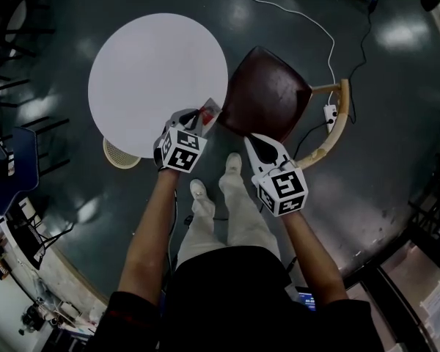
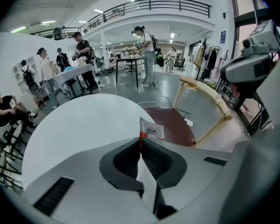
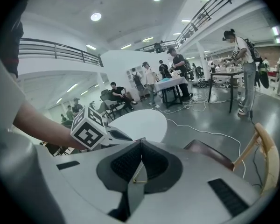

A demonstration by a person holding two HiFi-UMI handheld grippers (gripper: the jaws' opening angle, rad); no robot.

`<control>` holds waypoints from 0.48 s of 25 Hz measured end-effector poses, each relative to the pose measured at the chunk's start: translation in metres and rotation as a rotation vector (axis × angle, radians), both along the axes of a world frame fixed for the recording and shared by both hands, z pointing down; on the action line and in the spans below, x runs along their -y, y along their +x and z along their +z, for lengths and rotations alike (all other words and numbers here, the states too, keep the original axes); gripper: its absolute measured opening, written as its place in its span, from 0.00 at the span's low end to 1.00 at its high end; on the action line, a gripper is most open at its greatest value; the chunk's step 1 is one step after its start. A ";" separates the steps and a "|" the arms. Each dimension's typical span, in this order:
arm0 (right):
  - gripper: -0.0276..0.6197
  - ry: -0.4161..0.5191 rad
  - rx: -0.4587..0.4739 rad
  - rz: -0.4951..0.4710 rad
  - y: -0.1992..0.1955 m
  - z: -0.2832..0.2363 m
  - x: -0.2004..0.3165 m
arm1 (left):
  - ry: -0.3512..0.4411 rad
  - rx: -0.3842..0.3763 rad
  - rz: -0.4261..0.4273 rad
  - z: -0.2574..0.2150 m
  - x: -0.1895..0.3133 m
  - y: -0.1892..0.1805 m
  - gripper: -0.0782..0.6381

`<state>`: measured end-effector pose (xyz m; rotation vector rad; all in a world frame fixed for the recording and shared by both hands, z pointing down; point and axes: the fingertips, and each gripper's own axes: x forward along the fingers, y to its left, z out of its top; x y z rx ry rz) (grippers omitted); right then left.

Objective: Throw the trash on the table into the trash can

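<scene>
Trash at this moment means one small wrapper, pinched by its lower edge between the closed jaws of the left tongs. The wrapper stands upright above the jaw tips. It is a flat white packet with a red stripe down one side and dark print too small to read. Seen from the head view, the left tongs point forward and down at the near edge of the tabletop, on the side facing the chair. There the wrapper sits over the gap between that edge and the chair seat. The left forearm reaches straight out from the body.

The right tongs are pressed together with nothing between them. They are held over the near corner of the chair seat, tilted down less steeply, on a right forearm angled slightly outward.

The tabletop is round and white. On the floor at its near left edge stands the trash can, a pale mesh basket partly tucked under the rim. Its contents cannot be made out.
</scene>
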<state>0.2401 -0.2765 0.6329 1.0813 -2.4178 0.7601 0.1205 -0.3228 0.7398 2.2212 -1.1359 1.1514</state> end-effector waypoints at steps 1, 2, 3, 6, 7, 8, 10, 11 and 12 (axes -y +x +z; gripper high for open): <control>0.07 0.004 0.000 -0.001 -0.001 -0.005 -0.001 | 0.003 -0.004 -0.003 -0.005 -0.003 -0.001 0.14; 0.07 0.009 0.000 -0.002 -0.002 -0.009 -0.001 | 0.007 -0.008 -0.007 -0.011 -0.005 -0.001 0.15; 0.07 0.015 0.000 -0.003 -0.002 -0.014 0.000 | 0.013 -0.011 -0.012 -0.016 -0.006 -0.001 0.14; 0.07 0.036 0.002 -0.009 -0.004 -0.026 0.003 | 0.033 -0.023 -0.028 -0.031 -0.008 -0.004 0.14; 0.07 0.041 0.001 -0.013 -0.005 -0.030 0.003 | 0.037 -0.027 -0.033 -0.036 -0.009 -0.005 0.14; 0.07 0.045 0.001 -0.018 -0.007 -0.034 0.002 | 0.041 -0.030 -0.040 -0.042 -0.011 -0.007 0.14; 0.07 0.055 0.002 -0.030 -0.010 -0.043 0.000 | 0.050 -0.036 -0.055 -0.053 -0.017 -0.010 0.14; 0.07 0.062 0.003 -0.035 -0.012 -0.048 -0.001 | 0.056 -0.039 -0.064 -0.060 -0.020 -0.012 0.14; 0.07 0.071 0.005 -0.040 -0.014 -0.053 -0.002 | 0.064 -0.043 -0.072 -0.067 -0.022 -0.014 0.14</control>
